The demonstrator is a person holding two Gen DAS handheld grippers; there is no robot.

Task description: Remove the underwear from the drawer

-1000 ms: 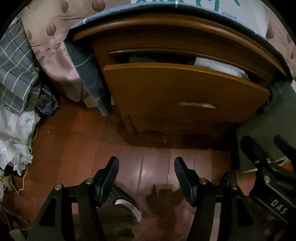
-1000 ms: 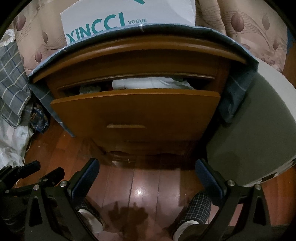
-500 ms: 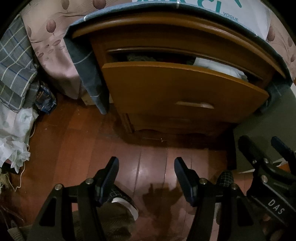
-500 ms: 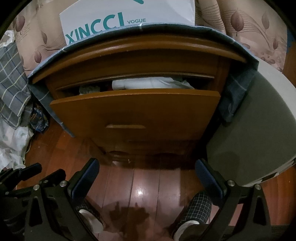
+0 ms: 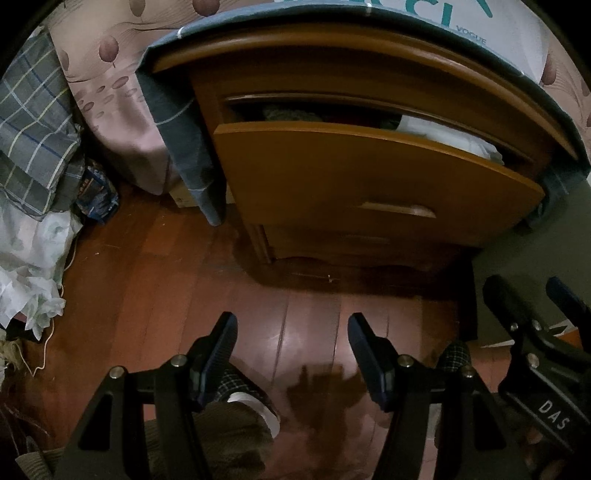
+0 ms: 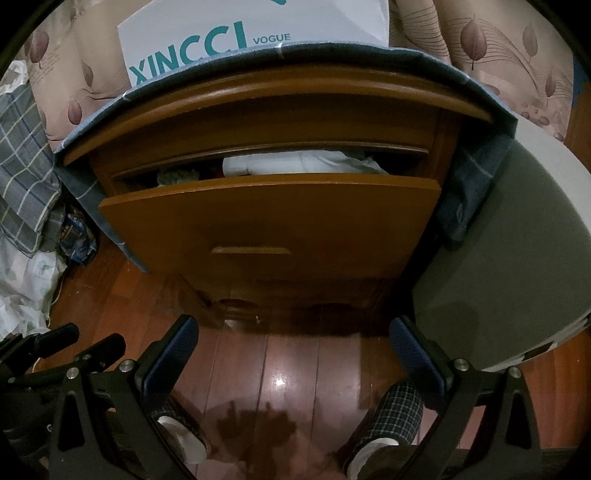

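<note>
Underwear cannot be picked out as such: the drawer (image 6: 269, 218), pulled partly out of the nightstand (image 6: 280, 122), shows only a white folded cloth (image 6: 295, 164) and darker cloth (image 6: 173, 177), mostly hidden. A box (image 6: 251, 33) on top reads "XINCCI VOGUE", its top cut off. Left gripper (image 5: 291, 343) and right gripper (image 6: 293, 345), marked "DAS", hang over the floor (image 6: 280, 373), fingers apart, empty.
</note>
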